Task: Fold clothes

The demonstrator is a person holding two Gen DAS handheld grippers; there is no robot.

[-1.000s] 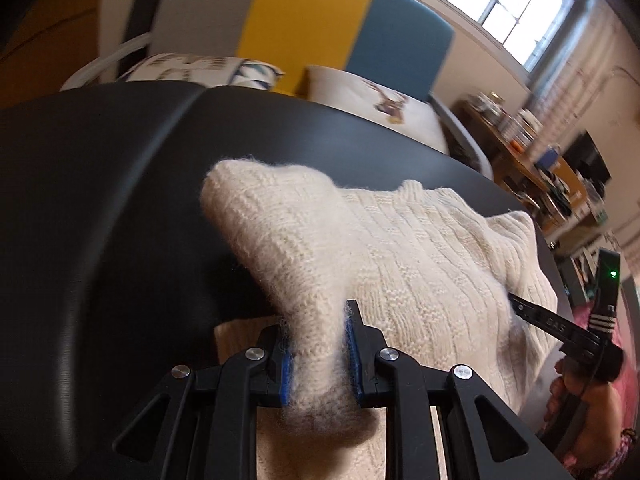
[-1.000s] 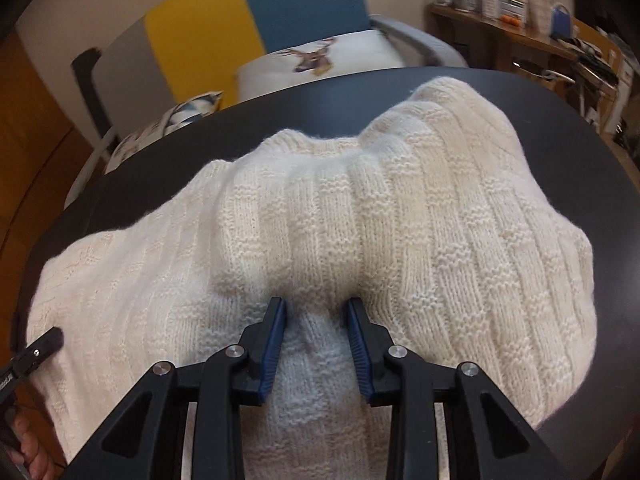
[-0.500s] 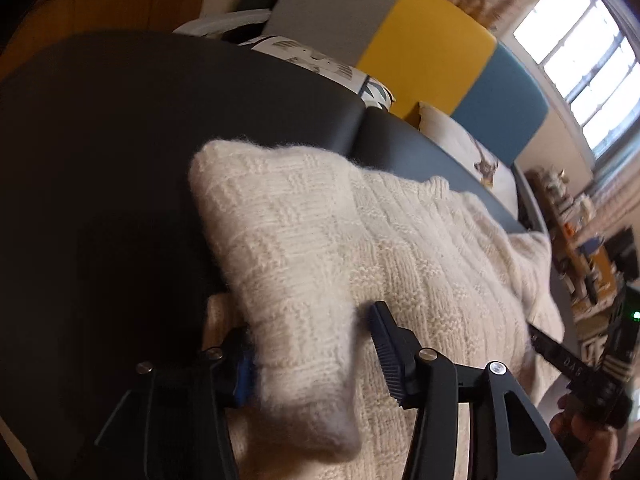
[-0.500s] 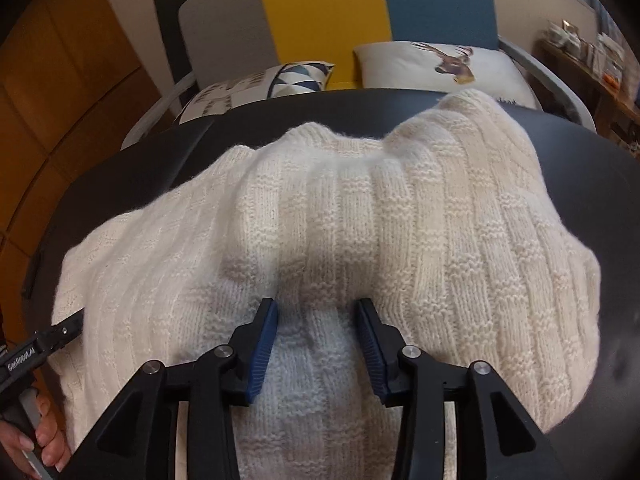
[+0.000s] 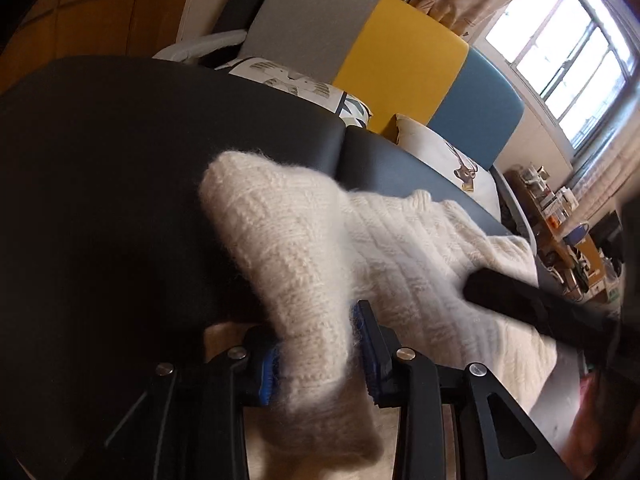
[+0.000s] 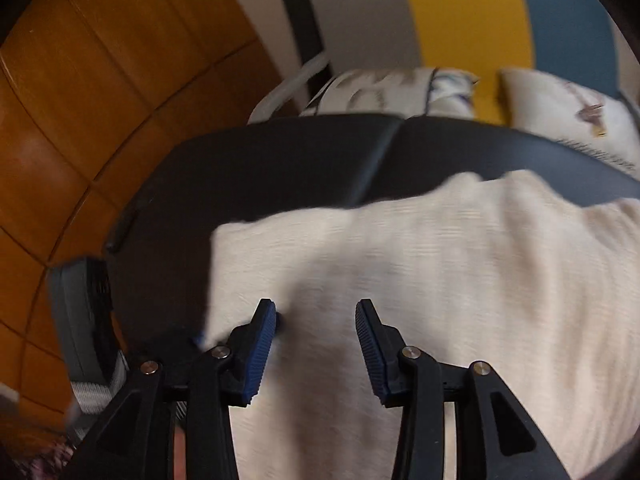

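Cream-white chunky-knit sweater (image 5: 420,248), spread over dark matte tabletop (image 5: 100,180), near edge of knit draped toward the cameras, far edge short of the table's far rim. Left gripper (image 5: 316,350), blue-padded fingers (image 5: 267,372) pinched on a raised fold of the sweater at its left side; fold lifted clear of the table and standing as a thick ridge, rounded tip pointing far-left. Right gripper (image 6: 316,336), jaws spread, nothing between the pads (image 6: 260,344), poised over the flat knit near its left corner; contact with the cloth not determinable because of motion blur. In the left wrist view, black finger of the right gripper (image 5: 532,300) crossing above the sweater at right. Behind the table, grey, yellow and blue panelled sofa back (image 5: 400,60) with white printed cushions (image 5: 444,156); orange wood-panelled wall (image 6: 100,80) at left in the right wrist view. Progress, judged from present layout: early to middle stage. Done: garment laid out on the table, one side portion gripped and lifted for a fold. Left: carrying the lifted portion across onto the body, matching fold on the opposite side, final halving into a compact stack, smoothing. No finished fold line yet visible on the flat part.
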